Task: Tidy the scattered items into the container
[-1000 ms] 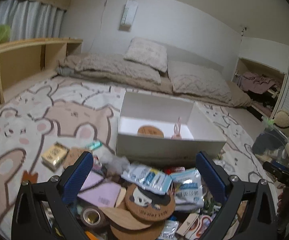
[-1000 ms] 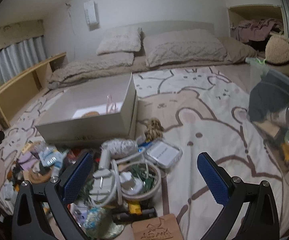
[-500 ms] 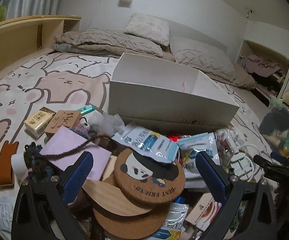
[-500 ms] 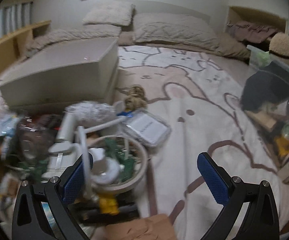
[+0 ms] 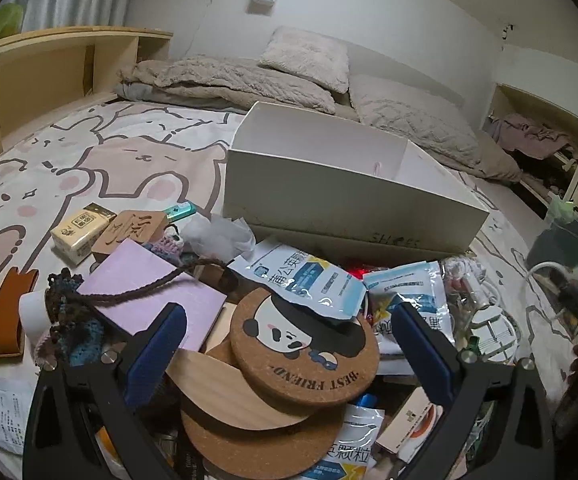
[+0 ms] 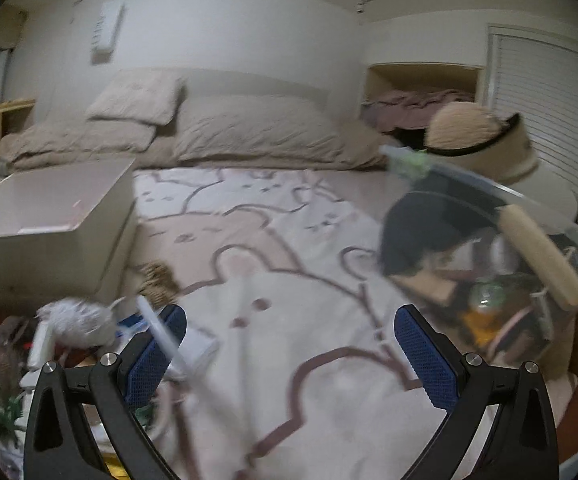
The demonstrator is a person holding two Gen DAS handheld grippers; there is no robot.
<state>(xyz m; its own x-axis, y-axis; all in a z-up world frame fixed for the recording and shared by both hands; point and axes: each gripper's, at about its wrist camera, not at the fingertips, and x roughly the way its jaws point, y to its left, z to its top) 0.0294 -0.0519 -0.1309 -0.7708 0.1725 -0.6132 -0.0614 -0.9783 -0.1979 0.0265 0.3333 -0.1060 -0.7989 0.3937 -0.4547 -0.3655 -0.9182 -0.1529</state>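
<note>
Between left fingers (image 5: pixel 157 344), panda coaster (image 5: pixel 304 346)

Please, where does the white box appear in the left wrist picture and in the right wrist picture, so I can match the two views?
Left wrist view: the white box sits in the centre, just behind the pile of clutter, with its long wall facing the camera.
Right wrist view: the same box lies at the left edge, blurred, seen past one corner.
Shared landmark: the beige pillows against the back wall, behind the box in both.

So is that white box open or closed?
Open. The white box has no lid on it; its inner walls show from above, behind the pile.
</note>
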